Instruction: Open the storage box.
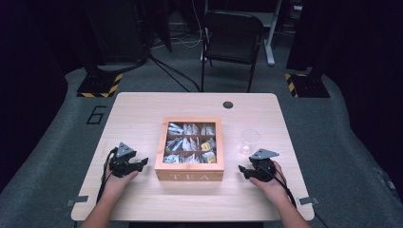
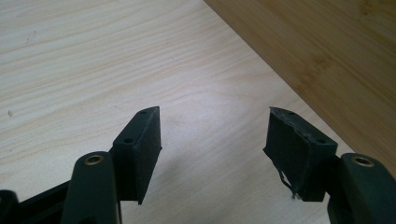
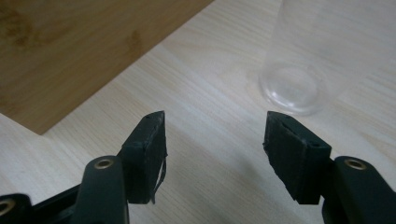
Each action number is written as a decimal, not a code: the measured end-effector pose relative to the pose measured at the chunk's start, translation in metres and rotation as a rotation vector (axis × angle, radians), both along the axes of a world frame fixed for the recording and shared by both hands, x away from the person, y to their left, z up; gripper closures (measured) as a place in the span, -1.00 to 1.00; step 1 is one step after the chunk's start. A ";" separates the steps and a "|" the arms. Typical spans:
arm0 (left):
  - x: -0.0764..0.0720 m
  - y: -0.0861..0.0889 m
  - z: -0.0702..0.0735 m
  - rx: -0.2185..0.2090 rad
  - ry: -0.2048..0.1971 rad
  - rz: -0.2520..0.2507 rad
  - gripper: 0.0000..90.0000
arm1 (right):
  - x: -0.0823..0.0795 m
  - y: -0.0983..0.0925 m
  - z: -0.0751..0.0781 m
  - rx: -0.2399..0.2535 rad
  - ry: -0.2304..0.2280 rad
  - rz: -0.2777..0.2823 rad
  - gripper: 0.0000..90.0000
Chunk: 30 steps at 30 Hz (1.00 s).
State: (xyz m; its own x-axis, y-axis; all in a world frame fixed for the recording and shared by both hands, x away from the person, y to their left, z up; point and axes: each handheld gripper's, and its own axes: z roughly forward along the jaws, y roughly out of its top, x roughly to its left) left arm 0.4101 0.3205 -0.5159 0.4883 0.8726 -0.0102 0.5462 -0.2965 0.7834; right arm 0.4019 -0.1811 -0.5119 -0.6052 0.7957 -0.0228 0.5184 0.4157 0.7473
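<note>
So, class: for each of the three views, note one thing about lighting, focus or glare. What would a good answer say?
High view: the pale wooden table is evenly lit, the room behind dark, the clear drinking glass faint. Left gripper view: soft shadows under the open left gripper; the wooden tea box slightly blurred. Right gripper view: the right gripper is sharp, the glass washed out and soft.

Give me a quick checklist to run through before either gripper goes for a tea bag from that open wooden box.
1. Tea box lid out of the way, compartments exposed: ok.
2. Left gripper empty, jaws apart: ok.
3. Right gripper empty, jaws apart: ok.
4. Glass upright, standing apart from the box: ok.
5. Tea bags loose enough to lift one alone: cannot tell.
</note>
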 end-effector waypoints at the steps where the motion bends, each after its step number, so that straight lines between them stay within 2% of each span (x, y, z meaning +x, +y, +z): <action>1: 0.000 0.000 0.001 -0.003 0.006 -0.003 -0.20 | -0.001 0.000 0.002 0.005 -0.002 0.001 -0.15; 4: -0.002 0.001 0.003 -0.023 0.002 -0.003 -0.17 | -0.003 -0.001 0.007 0.018 -0.026 -0.002 -0.15; 9: -0.007 0.002 0.010 -0.054 -0.024 -0.004 -0.15 | -0.005 -0.002 0.013 0.054 -0.035 -0.006 -0.15; 10: -0.010 0.002 0.013 -0.068 -0.044 0.000 -0.14 | -0.007 -0.002 0.016 0.061 -0.038 -0.001 -0.15; 17: -0.016 0.002 0.022 -0.105 -0.064 -0.001 -0.12 | -0.009 0.002 0.021 0.059 -0.049 0.016 -0.15; 21: -0.019 0.002 0.028 -0.107 -0.080 -0.013 -0.10 | -0.012 0.005 0.026 0.053 -0.060 0.030 -0.14; 22: -0.021 0.002 0.032 -0.118 -0.098 -0.020 -0.08 | -0.014 0.008 0.031 0.075 -0.072 0.037 -0.12; 27: -0.027 0.002 0.042 -0.141 -0.142 -0.030 -0.05 | -0.019 0.011 0.039 0.095 -0.098 0.058 -0.09; 30: -0.030 0.001 0.046 -0.151 -0.149 -0.041 -0.04 | -0.021 0.013 0.042 0.098 -0.107 0.071 -0.09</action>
